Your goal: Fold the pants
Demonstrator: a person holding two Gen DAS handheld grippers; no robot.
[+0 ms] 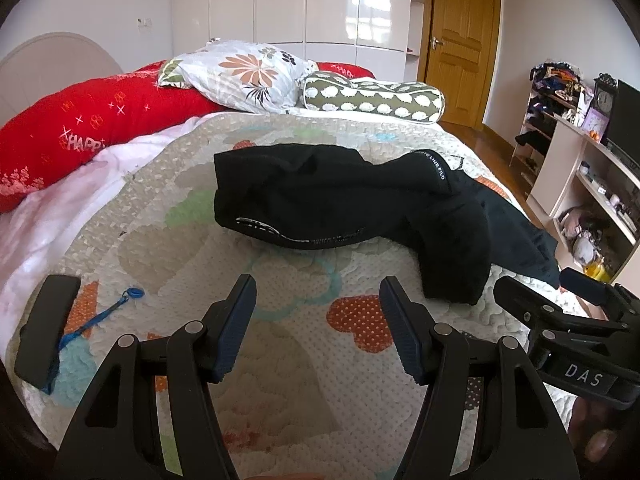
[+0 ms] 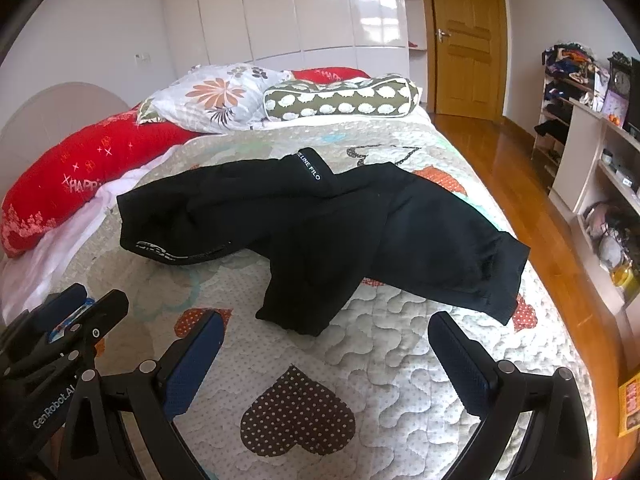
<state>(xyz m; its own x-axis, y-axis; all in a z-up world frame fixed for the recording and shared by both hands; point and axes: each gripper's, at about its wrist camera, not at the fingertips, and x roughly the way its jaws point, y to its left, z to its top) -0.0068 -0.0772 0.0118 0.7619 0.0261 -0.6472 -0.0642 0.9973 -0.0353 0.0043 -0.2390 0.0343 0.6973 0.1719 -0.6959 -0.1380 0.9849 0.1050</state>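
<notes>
Black pants (image 1: 340,200) lie crumpled across the quilted bed cover (image 1: 280,352), waistband with white lettering on top, one leg reaching the bed's right edge; they also show in the right wrist view (image 2: 320,232). My left gripper (image 1: 318,292) is open and empty, hovering over the quilt just short of the pants. My right gripper (image 2: 326,328) is open wide and empty, near the closest leg end (image 2: 296,316). The right gripper also shows in the left wrist view (image 1: 532,284), and the left gripper shows in the right wrist view (image 2: 88,300).
A red bolster (image 1: 80,128), a floral pillow (image 1: 244,72) and a green patterned bolster (image 1: 372,96) lie at the head of the bed. A black device with a blue strap (image 1: 48,328) lies at the left. Shelves (image 2: 600,184) and wooden floor (image 2: 500,152) are to the right.
</notes>
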